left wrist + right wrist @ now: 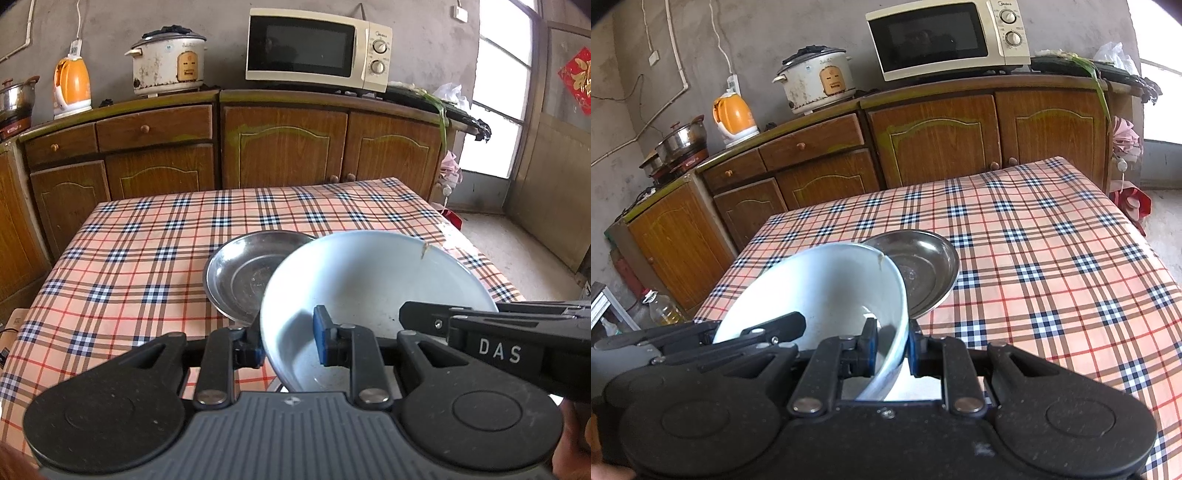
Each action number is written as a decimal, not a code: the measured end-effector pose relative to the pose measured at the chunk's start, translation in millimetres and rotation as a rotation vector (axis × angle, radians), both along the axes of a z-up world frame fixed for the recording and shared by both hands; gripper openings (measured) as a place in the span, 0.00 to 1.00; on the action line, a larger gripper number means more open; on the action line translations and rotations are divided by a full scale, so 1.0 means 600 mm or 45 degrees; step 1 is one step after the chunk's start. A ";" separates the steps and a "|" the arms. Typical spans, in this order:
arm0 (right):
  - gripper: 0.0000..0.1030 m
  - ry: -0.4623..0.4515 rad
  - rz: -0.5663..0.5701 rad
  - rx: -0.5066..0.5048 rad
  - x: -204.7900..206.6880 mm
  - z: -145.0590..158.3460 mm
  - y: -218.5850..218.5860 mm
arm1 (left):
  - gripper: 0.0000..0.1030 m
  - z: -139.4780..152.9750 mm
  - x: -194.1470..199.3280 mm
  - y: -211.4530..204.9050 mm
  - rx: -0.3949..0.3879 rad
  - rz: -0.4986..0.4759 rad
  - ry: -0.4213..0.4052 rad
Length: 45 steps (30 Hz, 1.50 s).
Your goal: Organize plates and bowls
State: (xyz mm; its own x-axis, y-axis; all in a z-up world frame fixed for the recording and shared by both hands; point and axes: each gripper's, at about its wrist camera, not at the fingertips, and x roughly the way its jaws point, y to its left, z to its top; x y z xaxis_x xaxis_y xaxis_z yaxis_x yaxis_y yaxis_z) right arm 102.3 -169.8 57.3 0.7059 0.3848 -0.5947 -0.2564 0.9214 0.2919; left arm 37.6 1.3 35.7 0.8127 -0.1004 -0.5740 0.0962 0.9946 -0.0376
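Note:
A large white bowl [369, 280] [827, 288] hangs tilted over the near part of the checked table [129, 258] [1052, 258]. My left gripper [288, 343] is shut on its left rim, one blue pad inside the bowl and one outside. My right gripper [892, 349] is shut on the opposite rim in the same way. Each gripper also shows in the other's view: the right gripper [410, 314] enters from the right, the left gripper [790, 321] from the left. A shallow steel plate [243, 273] [923, 266] lies on the cloth just behind the bowl, partly hidden by it.
Wooden cabinets [284, 147] stand behind the table and carry a microwave [317, 48], a rice cooker [168, 61], an orange kettle [72, 86] and a steel pot [683, 142]. An oil bottle [663, 310] stands on the floor at the left. A window [498, 92] is at the right.

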 end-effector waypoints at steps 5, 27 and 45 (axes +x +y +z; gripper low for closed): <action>0.21 0.007 -0.002 -0.002 -0.002 -0.005 -0.002 | 0.24 -0.005 -0.001 -0.002 0.002 -0.002 0.009; 0.21 0.041 -0.012 -0.015 -0.011 -0.027 -0.004 | 0.24 -0.028 -0.005 -0.007 -0.006 -0.015 0.056; 0.21 0.093 -0.017 -0.017 -0.018 -0.056 -0.010 | 0.24 -0.053 -0.008 -0.012 -0.008 -0.032 0.108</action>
State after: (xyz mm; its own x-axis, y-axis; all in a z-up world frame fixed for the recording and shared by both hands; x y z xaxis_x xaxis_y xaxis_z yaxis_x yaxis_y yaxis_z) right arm 91.7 -175.5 23.9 0.6656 0.3674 -0.6497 -0.2225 0.9285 0.2972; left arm 32.6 -5.9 3.7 0.7584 -0.1240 -0.6399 0.1177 0.9917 -0.0528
